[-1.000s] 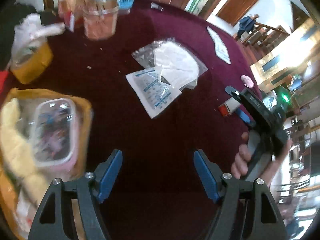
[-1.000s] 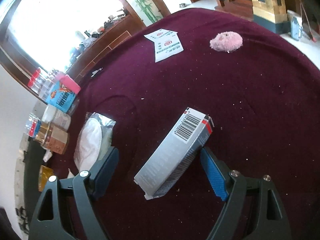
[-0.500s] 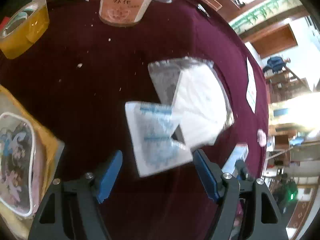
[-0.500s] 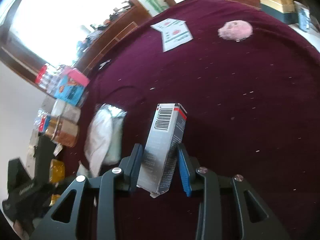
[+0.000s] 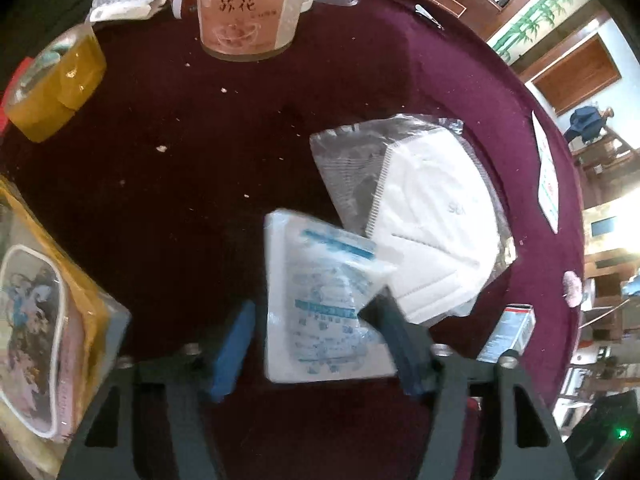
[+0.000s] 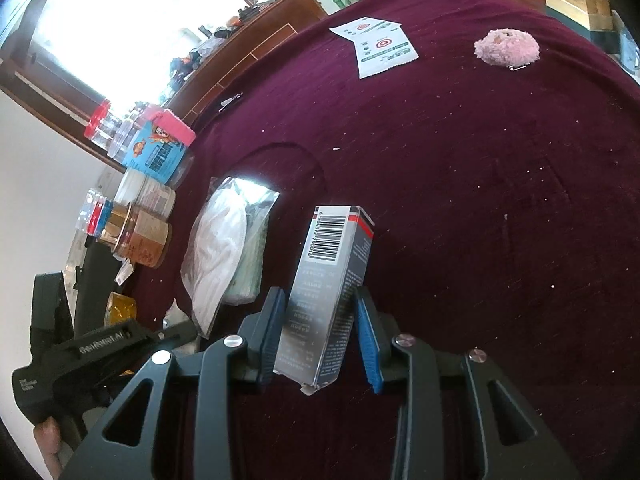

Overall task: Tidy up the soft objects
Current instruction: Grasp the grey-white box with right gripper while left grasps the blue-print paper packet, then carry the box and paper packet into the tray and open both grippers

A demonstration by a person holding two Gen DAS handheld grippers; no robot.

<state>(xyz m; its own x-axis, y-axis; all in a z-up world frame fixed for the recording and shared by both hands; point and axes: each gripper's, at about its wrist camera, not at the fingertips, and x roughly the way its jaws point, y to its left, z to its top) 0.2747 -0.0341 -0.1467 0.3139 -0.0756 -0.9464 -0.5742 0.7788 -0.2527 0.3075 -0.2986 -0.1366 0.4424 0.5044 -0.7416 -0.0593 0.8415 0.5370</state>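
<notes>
Your left gripper [image 5: 316,344] is hanging over the maroon table [image 5: 200,208] with its blue pads spread wide, one on each side of the sachet [image 5: 320,304]. Neither pad is visibly pressing on the sachet; whether they are touching it cannot be told through the blur. The sachet, white with blue print, is lying flat on the table, and its far right corner is overlapping the near edge of the mask [image 5: 424,224]. The mask is white, folded and sealed in a clear bag.

Taking the mask as the landmark: the jar [image 5: 248,12] is standing well beyond it to the left, the tape roll [image 5: 52,92] is lying far to its left, and the leaflet [image 5: 546,176] is lying to its right near the table edge. The pink puff [image 5: 572,288] is sitting right of the mask, nearer to you than the leaflet.

Your right gripper [image 6: 320,336] is clamping the box [image 6: 328,292], its pads closed narrow against the two long sides. The box is grey with a barcode on its far end and is pointing away from you, tilted slightly. In this view the mask [image 6: 218,256] is lying just left of the box, and the puff [image 6: 506,48] is lying well beyond it to the right.
</notes>
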